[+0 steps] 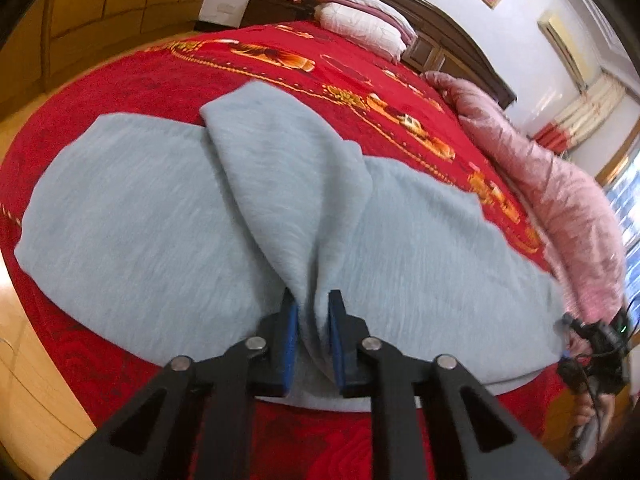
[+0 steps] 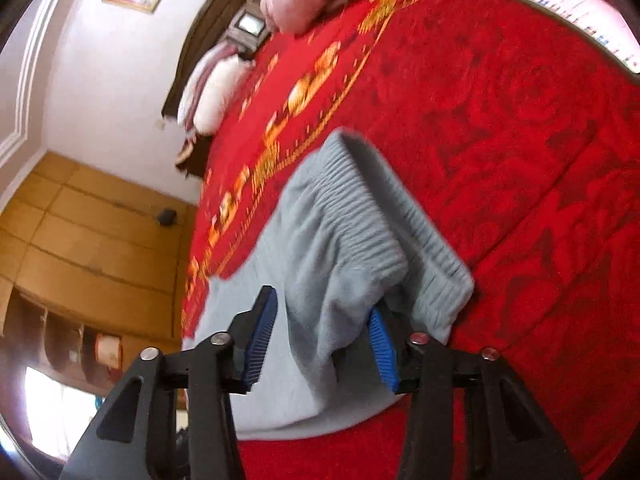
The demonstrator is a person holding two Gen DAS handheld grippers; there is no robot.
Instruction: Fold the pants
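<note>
Across the red bedspread (image 1: 168, 76): grey sweatpants (image 1: 140, 208), part-folded, middle bunched, fold unfinished; left gripper (image 1: 313, 332) clamped on a fabric ridge at the near edge; right gripper (image 2: 320, 344) jaws apart, straddling cloth near the ribbed waistband (image 2: 372, 216).

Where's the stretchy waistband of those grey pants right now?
In the right wrist view, the ribbed waistband lies mid-frame on the red bedspread, just beyond the right claw.
</note>
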